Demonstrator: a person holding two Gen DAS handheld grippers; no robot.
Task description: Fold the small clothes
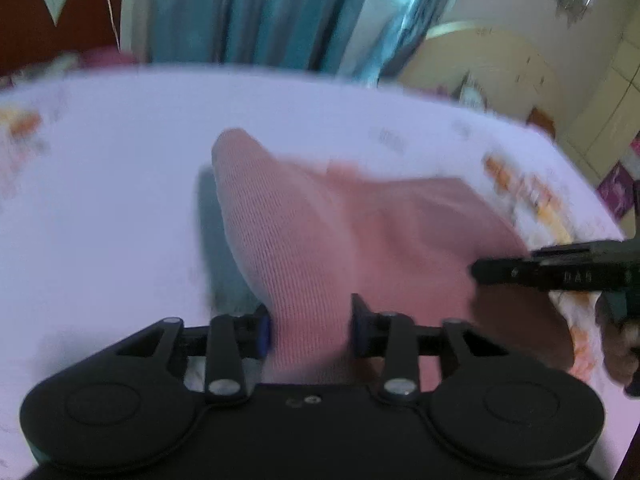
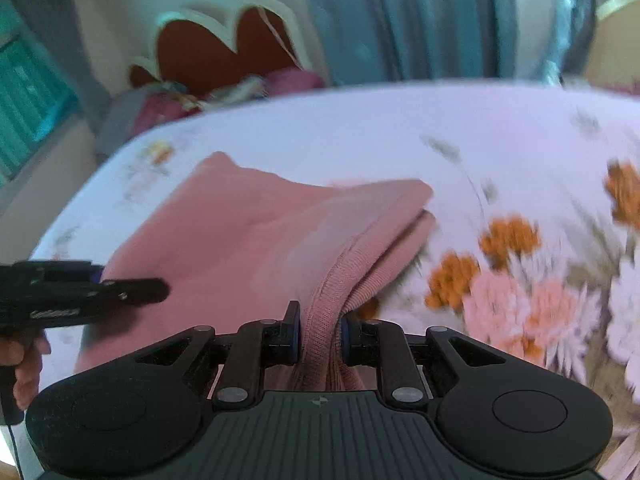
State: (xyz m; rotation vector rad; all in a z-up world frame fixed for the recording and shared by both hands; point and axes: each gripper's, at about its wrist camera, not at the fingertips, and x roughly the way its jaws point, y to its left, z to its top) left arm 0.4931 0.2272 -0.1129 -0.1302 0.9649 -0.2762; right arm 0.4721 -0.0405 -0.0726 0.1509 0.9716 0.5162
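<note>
Left wrist view: a raised fold of the pink knitted garment (image 1: 320, 240) is seen between the parted pads of the left gripper (image 1: 311, 330), the right-hand pad standing clear of the knit. In the right wrist view, a bunched ribbed edge of the garment is pinched by the narrowly set right gripper (image 2: 319, 334). The garment is spread on a white bedsheet with orange and pink flowers (image 2: 520, 152). Beyond the garment, blue-grey curtains (image 2: 420, 16) and a red scalloped headboard (image 2: 224, 56) are seen, blurred.
</note>
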